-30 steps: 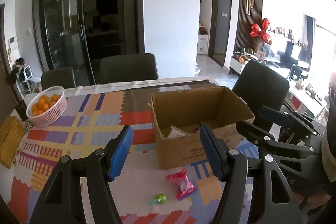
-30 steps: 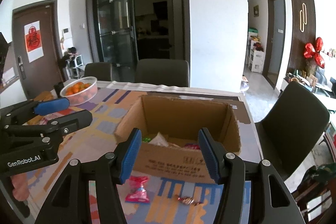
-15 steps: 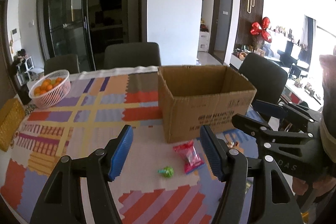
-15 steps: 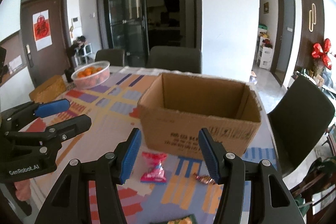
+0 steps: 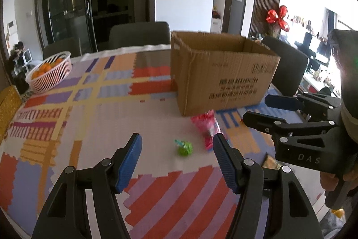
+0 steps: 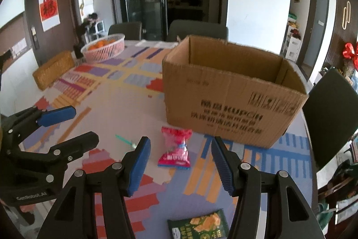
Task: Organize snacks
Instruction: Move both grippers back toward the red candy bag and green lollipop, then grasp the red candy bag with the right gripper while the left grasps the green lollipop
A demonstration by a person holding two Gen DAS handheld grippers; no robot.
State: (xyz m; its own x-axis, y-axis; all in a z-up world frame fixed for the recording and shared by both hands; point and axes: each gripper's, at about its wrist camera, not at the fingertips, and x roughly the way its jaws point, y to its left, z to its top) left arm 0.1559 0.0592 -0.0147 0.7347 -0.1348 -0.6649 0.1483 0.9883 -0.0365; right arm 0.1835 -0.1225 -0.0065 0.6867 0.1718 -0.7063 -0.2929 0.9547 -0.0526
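I have both tools apart and empty, jaws about half spread. The box [image 6: 232, 91] sits on the bench [image 6: 246, 171] and serves as my landmark. The pink packet [image 6: 175, 147] lies just in front of the box's near wall, framed between the right tool [image 6: 179, 162] pads; the green candy [image 5: 185, 147] lies further out from the box, framed by the left tool [image 5: 176, 158]. A green pack [image 6: 199, 224] lies nearest me, well off the box. My plan, as I judge it: lower each tool straight, pads astride its snack, close gently across the wrapper's middle, lift clear of the box rim before releasing.
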